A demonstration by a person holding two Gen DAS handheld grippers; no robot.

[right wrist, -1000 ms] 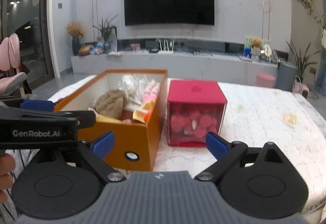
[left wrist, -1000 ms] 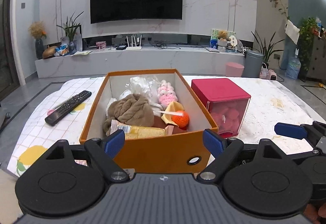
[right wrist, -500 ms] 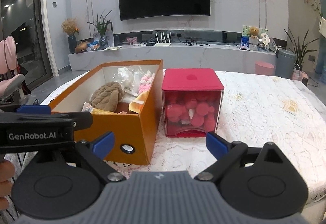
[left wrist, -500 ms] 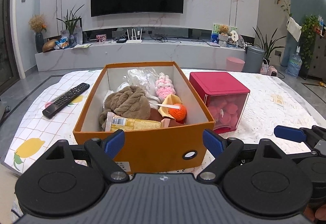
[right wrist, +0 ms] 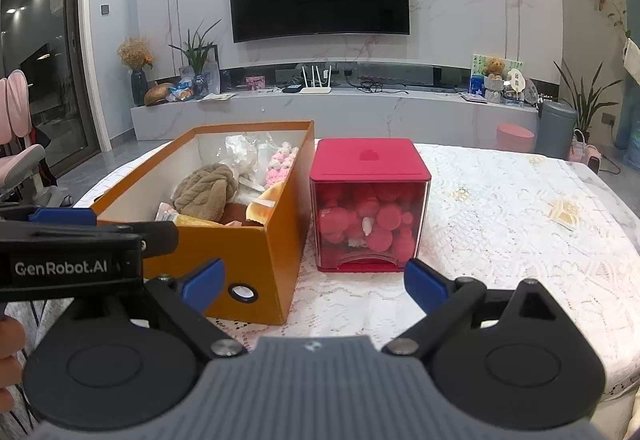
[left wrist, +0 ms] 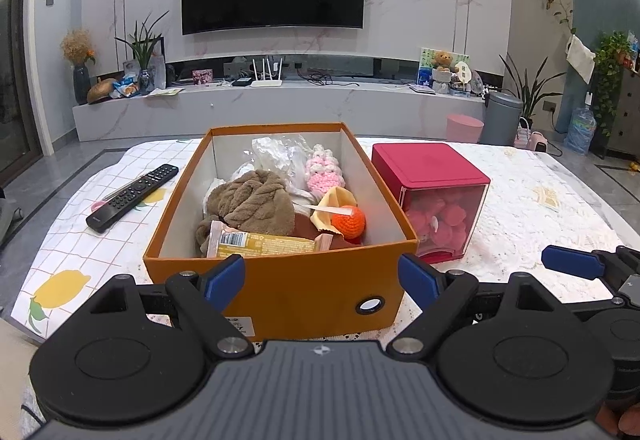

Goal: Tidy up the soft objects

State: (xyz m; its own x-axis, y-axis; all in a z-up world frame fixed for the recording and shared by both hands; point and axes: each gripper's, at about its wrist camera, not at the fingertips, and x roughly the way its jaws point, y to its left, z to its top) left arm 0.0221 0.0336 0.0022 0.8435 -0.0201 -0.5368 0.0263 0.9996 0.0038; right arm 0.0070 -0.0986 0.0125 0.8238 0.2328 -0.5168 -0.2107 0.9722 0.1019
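Note:
An open orange box (left wrist: 280, 280) (right wrist: 276, 240) stands on the table, filled with a brown plush bundle (left wrist: 256, 202) (right wrist: 206, 192), a pink-and-white crochet piece (left wrist: 324, 172), an orange crochet ball (left wrist: 350, 222), clear plastic wrap (left wrist: 276, 154) and a yellow snack packet (left wrist: 260, 242). To its right stands a red cube container (left wrist: 430, 176) (right wrist: 370, 160) holding red pompoms behind a clear front. My left gripper (left wrist: 322, 278) hovers open before the box's near wall, holding nothing. My right gripper (right wrist: 316, 280) is open too, low in front of the gap between box and cube.
A black TV remote (left wrist: 134, 196) lies left of the box on the lemon-print cloth (left wrist: 68, 248). White lace cloth (right wrist: 520, 224) covers the table right of the cube. A hand (right wrist: 10, 352) shows at the left edge. A TV and low console stand behind.
Both cameras have risen and tilted slightly, so the box and cube sit a bit lower and farther in view. Both grippers stay open; nothing was taken hold of.

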